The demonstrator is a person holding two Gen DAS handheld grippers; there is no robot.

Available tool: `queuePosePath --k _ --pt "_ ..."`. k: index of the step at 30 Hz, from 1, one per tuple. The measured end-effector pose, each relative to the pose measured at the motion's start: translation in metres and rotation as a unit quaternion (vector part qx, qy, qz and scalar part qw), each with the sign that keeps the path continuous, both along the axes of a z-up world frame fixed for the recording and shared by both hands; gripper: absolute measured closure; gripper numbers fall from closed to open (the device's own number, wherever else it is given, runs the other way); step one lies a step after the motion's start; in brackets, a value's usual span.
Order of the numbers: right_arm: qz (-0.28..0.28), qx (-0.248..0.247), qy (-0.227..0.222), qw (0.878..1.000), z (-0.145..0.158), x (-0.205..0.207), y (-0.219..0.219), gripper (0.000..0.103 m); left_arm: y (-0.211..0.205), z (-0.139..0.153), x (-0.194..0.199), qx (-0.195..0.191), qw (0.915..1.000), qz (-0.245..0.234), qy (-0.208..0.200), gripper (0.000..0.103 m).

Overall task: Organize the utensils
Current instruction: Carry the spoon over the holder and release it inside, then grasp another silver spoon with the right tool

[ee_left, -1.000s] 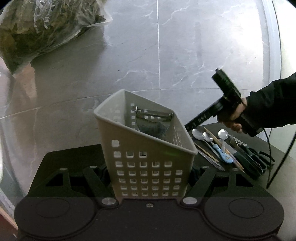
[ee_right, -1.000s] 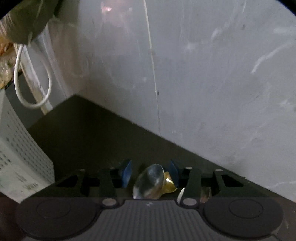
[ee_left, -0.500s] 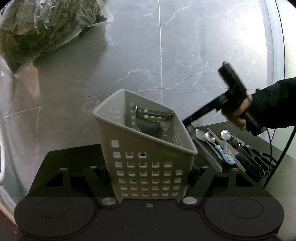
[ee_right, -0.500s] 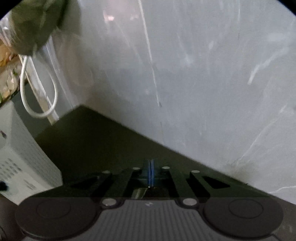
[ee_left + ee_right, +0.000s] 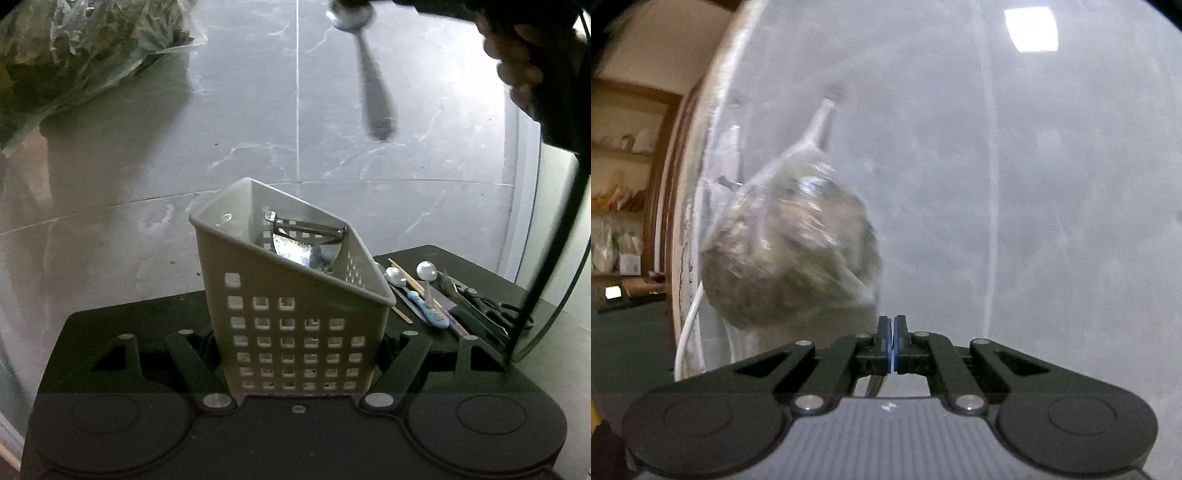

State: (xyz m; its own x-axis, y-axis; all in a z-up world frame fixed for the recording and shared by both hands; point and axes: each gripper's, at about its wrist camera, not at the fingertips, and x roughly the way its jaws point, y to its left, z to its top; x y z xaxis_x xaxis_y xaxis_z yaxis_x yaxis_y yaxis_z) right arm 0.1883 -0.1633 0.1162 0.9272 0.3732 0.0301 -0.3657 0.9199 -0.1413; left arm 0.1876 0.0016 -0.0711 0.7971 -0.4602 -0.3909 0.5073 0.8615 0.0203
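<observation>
While my left gripper (image 5: pixel 299 354) stands with its fingers spread around the base of the white perforated basket (image 5: pixel 295 314), which fills the gap between them, a metal spoon (image 5: pixel 369 74) hangs in the air well above and ahead of that basket, bowl upward and handle pointing down, blurred. I see its top end meet the dark shape at the upper edge of the left wrist view, beside my hand (image 5: pixel 517 62). From the right wrist view my right gripper (image 5: pixel 893 345) has its blue pads (image 5: pixel 885 347) pressed almost together with only a thin pale sliver between them, and a slim grey piece shows just beneath them; I take that to be the spoon, clamped.

Inside the basket a peeler (image 5: pixel 306 240) leans against the far wall. Just to the right of the left gripper, on the black mat (image 5: pixel 461 269) under the basket, lie the remaining utensils side by side: two spoons (image 5: pixel 397 277), a blue-handled piece (image 5: pixel 430 312), wooden chopsticks (image 5: pixel 413 284) and dark scissors (image 5: pixel 491 310).

Beyond the mat spreads the grey marbled tabletop (image 5: pixel 258 129). Far ahead and left of the left gripper sits a clear plastic bag of dried greens (image 5: pixel 74 55); the same bag appears ahead-left of the right gripper, smeared by motion.
</observation>
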Motion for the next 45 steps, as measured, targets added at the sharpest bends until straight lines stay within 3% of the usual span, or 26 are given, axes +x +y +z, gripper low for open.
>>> queuePosePath --k 7,16,17,21,25,26,27,30,33,36,45 --pt "-0.01 -0.074 0.001 0.997 -0.051 -0.006 0.053 0.102 0.001 -0.001 -0.001 0.001 0.9999 -0.011 -0.003 0.027" --pt "-0.003 -0.085 0.05 0.995 -0.08 -0.02 0.062 0.099 0.005 -0.002 0.001 -0.001 0.9999 -0.016 -0.002 0.027" --pt "0.002 -0.083 0.058 0.995 -0.081 -0.021 0.06 0.095 0.005 -0.002 0.001 -0.001 0.9999 -0.016 -0.002 0.027" --pt "0.024 -0.065 0.083 0.994 -0.08 -0.02 0.046 0.054 0.005 -0.001 0.001 -0.002 0.9999 -0.015 0.0 0.027" --pt "0.019 -0.047 0.116 0.992 -0.076 -0.011 0.011 0.042 0.004 -0.001 0.001 -0.001 0.9999 -0.011 0.002 0.027" --pt "0.015 -0.042 0.131 0.99 -0.077 -0.005 -0.002 0.033 0.004 -0.001 0.001 -0.001 0.9999 -0.01 0.003 0.027" --pt "0.01 -0.037 0.148 0.988 -0.08 0.003 -0.018 0.022 0.004 0.0 0.001 0.0 1.0 -0.009 0.003 0.027" --pt "0.007 -0.017 0.224 0.975 -0.094 0.041 -0.068 0.008 0.002 0.0 0.0 0.002 1.0 -0.002 0.004 0.027" --pt "0.015 0.019 0.31 0.95 -0.12 0.09 -0.115 0.004 -0.003 0.002 -0.001 0.004 0.9999 0.011 0.007 0.027" --pt "0.013 0.034 0.361 0.932 -0.145 0.132 -0.147 0.001 -0.008 0.003 -0.002 0.007 0.9996 0.024 0.009 0.027" --pt "0.071 -0.016 0.425 0.902 -0.195 0.195 -0.173 0.0 -0.024 0.005 -0.004 0.017 0.9979 0.06 0.013 0.026"
